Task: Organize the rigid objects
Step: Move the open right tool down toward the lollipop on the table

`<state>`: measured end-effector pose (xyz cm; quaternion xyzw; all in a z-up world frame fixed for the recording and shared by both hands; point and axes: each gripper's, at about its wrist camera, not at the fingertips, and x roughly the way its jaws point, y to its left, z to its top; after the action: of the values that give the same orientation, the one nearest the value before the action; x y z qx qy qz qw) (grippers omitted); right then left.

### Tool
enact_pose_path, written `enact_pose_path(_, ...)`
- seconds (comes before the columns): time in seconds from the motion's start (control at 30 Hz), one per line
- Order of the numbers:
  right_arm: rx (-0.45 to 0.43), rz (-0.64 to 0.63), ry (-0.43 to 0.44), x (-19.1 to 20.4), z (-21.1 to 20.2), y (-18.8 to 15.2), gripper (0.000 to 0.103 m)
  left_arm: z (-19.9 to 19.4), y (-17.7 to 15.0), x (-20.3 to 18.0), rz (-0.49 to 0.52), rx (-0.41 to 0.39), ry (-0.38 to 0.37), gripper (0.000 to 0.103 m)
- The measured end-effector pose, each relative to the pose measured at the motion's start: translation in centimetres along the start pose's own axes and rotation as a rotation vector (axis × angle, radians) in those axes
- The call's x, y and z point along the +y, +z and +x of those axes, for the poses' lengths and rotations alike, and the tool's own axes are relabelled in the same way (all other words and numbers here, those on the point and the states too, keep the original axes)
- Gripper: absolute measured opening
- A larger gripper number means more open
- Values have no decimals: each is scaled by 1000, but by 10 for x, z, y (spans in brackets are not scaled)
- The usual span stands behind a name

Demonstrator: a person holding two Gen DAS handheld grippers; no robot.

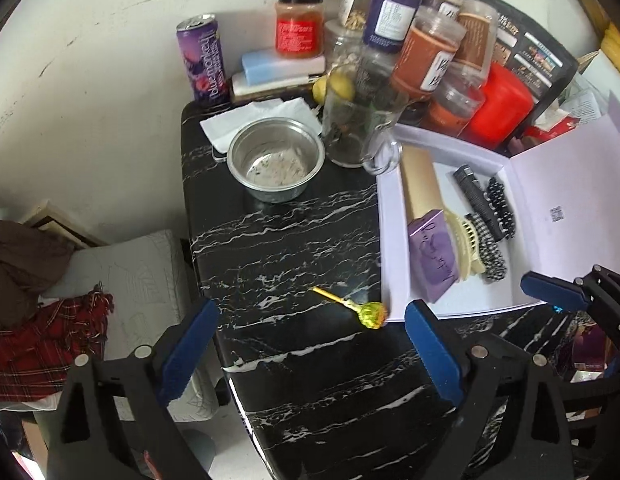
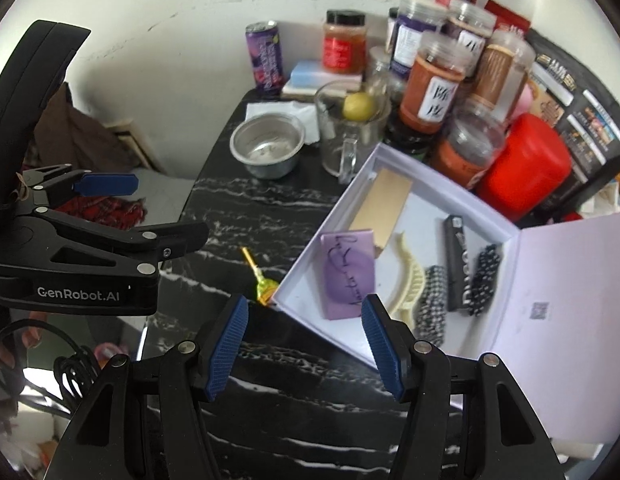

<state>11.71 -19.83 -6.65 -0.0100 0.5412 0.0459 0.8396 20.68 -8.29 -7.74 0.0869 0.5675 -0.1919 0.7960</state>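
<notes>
A green-wrapped lollipop with a yellow stick (image 1: 360, 309) lies on the black marble table (image 1: 293, 248), just left of an open white box (image 1: 390, 216). It also shows in the right wrist view (image 2: 261, 280). The box (image 2: 450, 188) holds a purple packet (image 2: 348, 274), a gold card (image 2: 384, 202), a cream hair claw (image 2: 410, 276), checked and black clips (image 2: 434, 300) and a black tube (image 2: 460, 260). My left gripper (image 1: 310, 352) is open and empty, just short of the lollipop. My right gripper (image 2: 305, 348) is open and empty over the box's near corner.
A steel bowl (image 1: 275, 160), a glass mug (image 1: 360, 128), a purple can (image 1: 203, 60), a red canister (image 1: 498, 100) and several jars (image 1: 426, 52) crowd the table's far end. A white napkin (image 1: 253, 116) lies behind the bowl. Bedding (image 1: 109, 280) lies left of the table.
</notes>
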Motion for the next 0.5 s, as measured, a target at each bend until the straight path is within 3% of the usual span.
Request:
enact_pose_path(0.13, 37, 13, 24, 1, 19, -9, 59, 19, -6, 5, 10, 10, 3, 96)
enact_pose_path(0.5, 49, 21, 53, -12, 42, -23, 59, 75, -20, -10, 95, 69, -112, 96)
